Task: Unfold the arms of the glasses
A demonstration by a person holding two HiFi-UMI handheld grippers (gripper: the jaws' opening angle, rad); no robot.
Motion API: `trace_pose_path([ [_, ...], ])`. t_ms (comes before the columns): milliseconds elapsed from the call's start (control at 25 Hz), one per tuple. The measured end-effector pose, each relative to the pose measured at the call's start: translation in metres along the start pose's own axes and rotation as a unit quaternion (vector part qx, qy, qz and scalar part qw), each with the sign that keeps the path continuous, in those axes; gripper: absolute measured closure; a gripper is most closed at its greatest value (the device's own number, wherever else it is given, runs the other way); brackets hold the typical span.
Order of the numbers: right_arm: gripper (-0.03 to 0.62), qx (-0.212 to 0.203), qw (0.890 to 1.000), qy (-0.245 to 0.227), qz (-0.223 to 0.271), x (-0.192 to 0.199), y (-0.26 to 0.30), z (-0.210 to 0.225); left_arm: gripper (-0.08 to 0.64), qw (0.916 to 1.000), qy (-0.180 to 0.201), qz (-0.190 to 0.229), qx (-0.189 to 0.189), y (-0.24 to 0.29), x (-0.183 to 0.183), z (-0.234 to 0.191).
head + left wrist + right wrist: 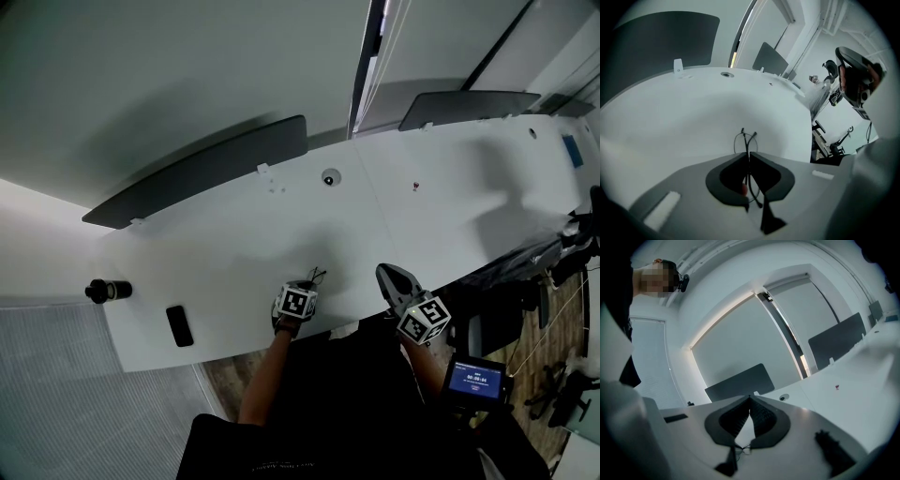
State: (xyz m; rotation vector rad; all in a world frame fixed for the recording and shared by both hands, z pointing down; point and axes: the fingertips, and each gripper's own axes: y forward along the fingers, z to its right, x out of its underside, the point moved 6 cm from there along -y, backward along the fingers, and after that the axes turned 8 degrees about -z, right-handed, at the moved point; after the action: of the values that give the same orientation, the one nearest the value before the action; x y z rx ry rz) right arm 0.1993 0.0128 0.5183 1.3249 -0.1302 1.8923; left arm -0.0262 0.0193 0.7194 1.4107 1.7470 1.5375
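Thin black wire-framed glasses (745, 140) stand on edge on the white desk (234, 244), near its front edge. My left gripper (748, 153) points steeply down and is shut on them: the frame runs between the pads, and the lens rim and arm ends stick out past the tips. In the head view the glasses (316, 277) show just beyond the left gripper (307, 284). My right gripper (383, 271) hovers to the right of them, apart from the glasses. Seen from its own camera, the right gripper (750, 398) is shut, with its tips touching and nothing between them.
A black phone (178, 325) and a black cylinder (108, 290) lie at the desk's left end. A round cable port (329, 177) and a small red speck (415, 187) sit farther back. Dark dividers (206, 173) line the far edge. Office chairs (572, 253) stand at the right.
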Motion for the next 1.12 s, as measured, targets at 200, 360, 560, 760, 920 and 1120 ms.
trace_pose_path([
  [200,0.584,-0.006,1.000,0.000,-0.002,0.000,0.004,-0.002,0.538,1.0000,0.001,-0.001,0.002,0.000,0.002,0.000],
  [360,0.584,-0.011,1.000,0.000,-0.005,0.004,0.006,-0.004,0.540,1.0000,0.006,-0.003,0.003,-0.009,0.004,0.001],
  [560,0.584,-0.009,1.000,-0.019,0.013,-0.002,0.005,-0.010,0.540,0.9998,0.008,0.013,0.016,-0.030,0.009,0.008],
  [760,0.584,-0.055,0.997,-0.038,0.041,-0.014,0.007,-0.022,0.541,0.9956,0.032,0.086,0.018,-0.082,-0.004,0.022],
  [920,0.584,-0.122,0.991,-0.040,0.047,-0.027,0.009,-0.041,0.541,0.9747,0.011,0.199,0.102,-0.140,-0.020,0.037],
  [1120,0.584,-0.243,0.968,0.005,0.063,-0.048,0.014,-0.080,0.543,0.8972,-0.036,0.339,0.281,-0.222,-0.040,0.052],
])
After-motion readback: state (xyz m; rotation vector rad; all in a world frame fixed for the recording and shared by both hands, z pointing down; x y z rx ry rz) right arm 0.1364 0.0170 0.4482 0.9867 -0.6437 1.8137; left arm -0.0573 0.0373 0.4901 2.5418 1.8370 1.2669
